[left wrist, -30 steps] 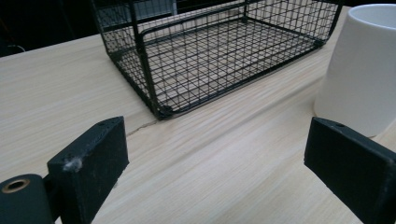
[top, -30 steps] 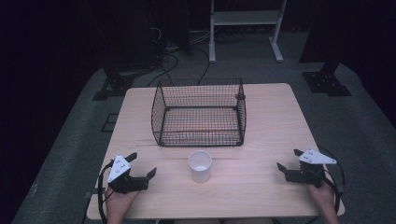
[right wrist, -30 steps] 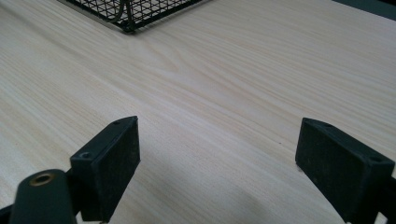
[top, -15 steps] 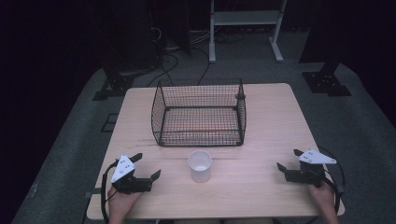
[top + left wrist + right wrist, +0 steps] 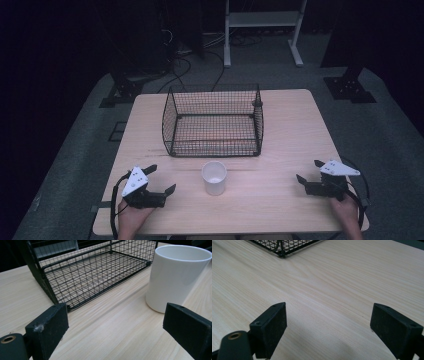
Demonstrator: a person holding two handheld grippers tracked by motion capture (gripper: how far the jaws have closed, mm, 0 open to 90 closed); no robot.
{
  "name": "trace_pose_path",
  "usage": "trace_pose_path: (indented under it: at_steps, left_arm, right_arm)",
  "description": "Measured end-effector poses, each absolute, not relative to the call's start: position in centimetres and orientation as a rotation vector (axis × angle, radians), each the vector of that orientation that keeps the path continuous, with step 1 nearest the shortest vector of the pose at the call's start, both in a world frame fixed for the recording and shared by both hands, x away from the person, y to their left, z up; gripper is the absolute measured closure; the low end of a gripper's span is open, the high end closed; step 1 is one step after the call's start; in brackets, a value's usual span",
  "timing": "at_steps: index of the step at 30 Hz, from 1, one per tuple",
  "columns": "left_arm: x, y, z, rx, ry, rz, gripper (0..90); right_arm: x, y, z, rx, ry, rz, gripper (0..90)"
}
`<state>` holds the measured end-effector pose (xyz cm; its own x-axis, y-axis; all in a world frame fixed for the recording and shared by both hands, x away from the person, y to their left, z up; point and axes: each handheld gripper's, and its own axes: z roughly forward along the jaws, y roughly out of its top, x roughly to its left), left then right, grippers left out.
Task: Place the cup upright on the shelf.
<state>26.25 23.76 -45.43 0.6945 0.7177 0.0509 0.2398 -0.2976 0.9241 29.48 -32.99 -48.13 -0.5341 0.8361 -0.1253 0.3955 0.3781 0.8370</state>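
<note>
A white cup (image 5: 214, 177) stands upright and empty on the wooden table (image 5: 292, 130), just in front of a black wire basket (image 5: 215, 134). My left gripper (image 5: 162, 178) rests low at the table's front left, open, with nothing between its jaws. In the left gripper view the cup (image 5: 175, 277) stands ahead and to the right of the left gripper (image 5: 115, 327), clear of both jaws, and the basket (image 5: 95, 272) lies beyond. My right gripper (image 5: 308, 170) sits at the front right, open and empty. In the right gripper view the right gripper (image 5: 328, 325) has bare wood between its jaws.
The basket is empty and its near corner (image 5: 283, 246) shows at the top of the right gripper view. Around the table the floor is dark, with cables and stand bases (image 5: 350, 90) and a white frame (image 5: 262, 20) at the back.
My left gripper has edged slightly to the right, toward the cup. The right gripper, cup and basket have stayed where they were.
</note>
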Motion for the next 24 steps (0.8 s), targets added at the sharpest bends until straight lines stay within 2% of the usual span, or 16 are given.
trace_pose_path:
  at_steps: [24]
  left_arm:
    - [26.1, 21.2, -44.8, 1.934, 0.621, 0.453, 2.9]
  right_arm:
    - [29.5, -33.0, -48.1, 1.056, 2.099, 1.062, 13.1]
